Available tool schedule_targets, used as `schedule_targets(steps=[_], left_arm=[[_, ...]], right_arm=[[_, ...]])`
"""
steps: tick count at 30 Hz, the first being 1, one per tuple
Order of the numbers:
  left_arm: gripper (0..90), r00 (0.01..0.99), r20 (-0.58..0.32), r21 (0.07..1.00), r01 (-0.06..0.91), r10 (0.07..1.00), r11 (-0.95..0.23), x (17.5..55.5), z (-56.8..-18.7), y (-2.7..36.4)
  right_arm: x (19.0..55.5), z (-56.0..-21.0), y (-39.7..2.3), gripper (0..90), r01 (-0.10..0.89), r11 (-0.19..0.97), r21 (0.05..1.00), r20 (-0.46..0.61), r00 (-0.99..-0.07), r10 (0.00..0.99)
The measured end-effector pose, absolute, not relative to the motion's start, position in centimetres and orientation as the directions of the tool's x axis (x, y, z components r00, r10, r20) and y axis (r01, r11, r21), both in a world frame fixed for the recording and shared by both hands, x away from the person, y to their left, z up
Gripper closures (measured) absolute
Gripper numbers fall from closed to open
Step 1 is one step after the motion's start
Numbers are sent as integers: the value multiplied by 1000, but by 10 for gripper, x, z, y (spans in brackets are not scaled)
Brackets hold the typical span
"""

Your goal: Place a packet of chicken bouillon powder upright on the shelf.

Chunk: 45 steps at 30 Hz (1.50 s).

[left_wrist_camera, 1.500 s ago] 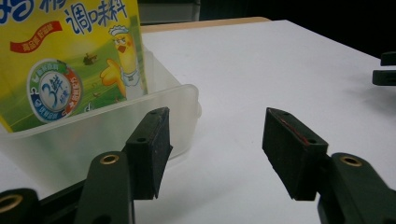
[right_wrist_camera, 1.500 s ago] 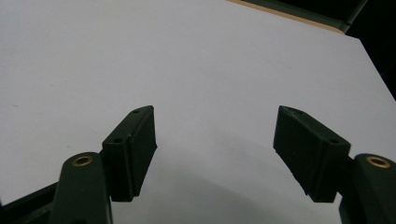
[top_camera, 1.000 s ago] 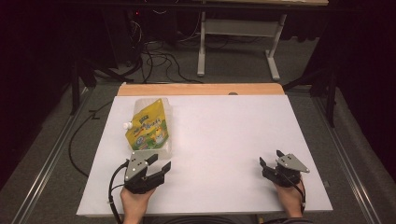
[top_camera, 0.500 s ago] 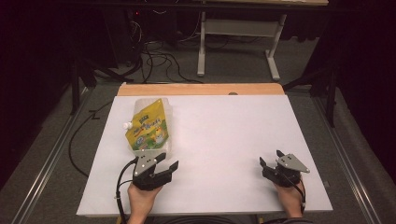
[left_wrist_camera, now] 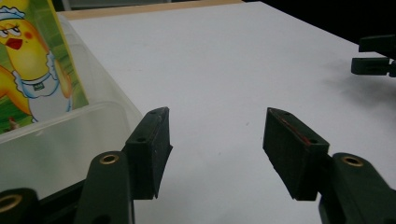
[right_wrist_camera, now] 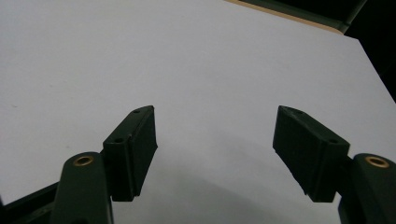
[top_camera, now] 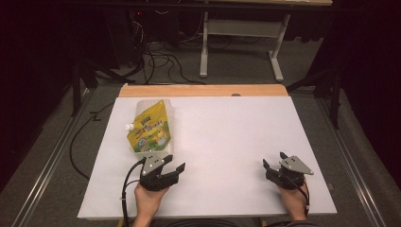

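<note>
Approach stage, seen from beside the white rectangular surface (top_camera: 227, 142). Left hand-held gripper (top_camera: 166, 169) sits near the front edge, toward the front-left corner, its jaws spread wide with nothing between them; the left gripper view shows both black pads (left_wrist_camera: 149, 149) clear of any object. Yellow-and-green spouted refill pouch with a cartoon chick print (top_camera: 150, 126) lies in a clear shallow plastic tub (left_wrist_camera: 60, 149) close to the left edge, reaching toward the back-left corner, just beyond and slightly left of those jaws. The pouch's white cap (top_camera: 127, 127) points toward the left edge. Right hand-held gripper (top_camera: 273, 166) rests near the front-right corner, well apart from the pouch, jaws likewise wide and empty over bare surface.

For a sound grasp, the left hand-held gripper probably should swing a little toward the left edge so the tub's near rim or the pouch's lower end falls between the pads, not outside them. The pouch looks soft and likely to sag; closing across its flat bottom seam, away from the spout, would give the firmer hold. The tub may slide if nudged.
</note>
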<state>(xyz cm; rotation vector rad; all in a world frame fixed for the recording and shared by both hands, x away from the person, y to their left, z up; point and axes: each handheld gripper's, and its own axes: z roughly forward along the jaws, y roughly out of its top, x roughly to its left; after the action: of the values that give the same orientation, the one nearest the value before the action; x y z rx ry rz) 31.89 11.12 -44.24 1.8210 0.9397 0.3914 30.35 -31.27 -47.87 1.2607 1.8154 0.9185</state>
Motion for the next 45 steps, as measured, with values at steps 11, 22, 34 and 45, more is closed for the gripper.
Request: schedule_targets(steps=[11,22,34,45], left_arm=[[416,651,-135,875,432,747,-218,326,-450,100],[418,644,-134,866,446,753,-227,335,-459,90],[419,632,-99,855,450,768,-260,345,-473,82],[421,630,-61,857,431,774,-283,345,-482,74]], right_arm=[[304,-479,-313,311,431,263,863,-164,-253,953],[304,-479,-313,312,433,263,862,-163,-254,953],[304,-478,-313,312,436,264,861,-162,-256,953],[304,-479,-313,312,434,265,861,-163,-257,953]])
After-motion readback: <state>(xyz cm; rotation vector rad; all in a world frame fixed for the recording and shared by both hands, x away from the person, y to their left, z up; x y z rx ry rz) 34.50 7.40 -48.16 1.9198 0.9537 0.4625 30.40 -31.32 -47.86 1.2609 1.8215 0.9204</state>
